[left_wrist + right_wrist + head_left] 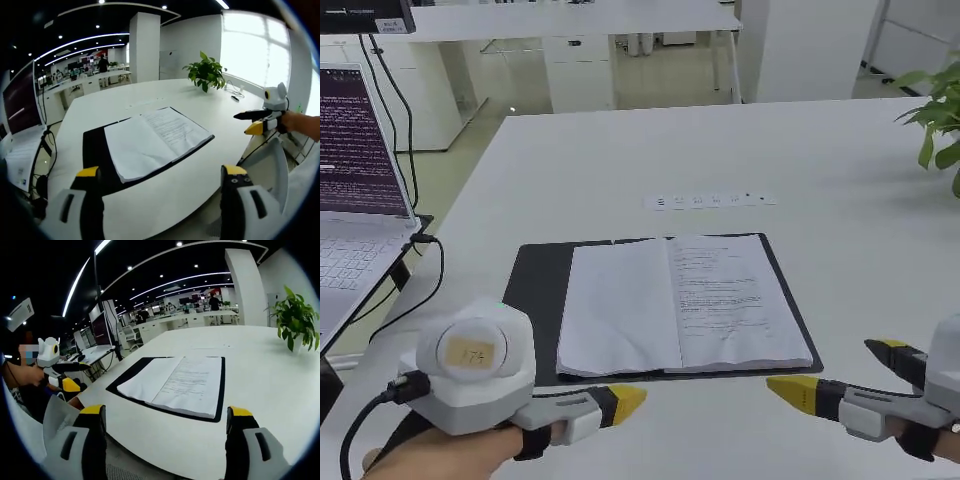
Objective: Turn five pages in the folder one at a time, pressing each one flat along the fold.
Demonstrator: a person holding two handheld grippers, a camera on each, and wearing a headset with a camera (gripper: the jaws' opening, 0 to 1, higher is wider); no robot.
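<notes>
In front of you: folder (532, 290), black cover, matt finish. Pages (620, 310), white paper, matt, slightly wavy. Table (620, 150), white top, smooth with a soft sheen. Your left gripper (161, 171) and right gripper (166, 411), smooth white and black plastic, yellow tips.

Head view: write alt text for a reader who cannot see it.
An open black folder of pages lies flat on a white table. The left gripper and right gripper hover near its front edge, touching nothing. A laptop sits at the left.
</notes>
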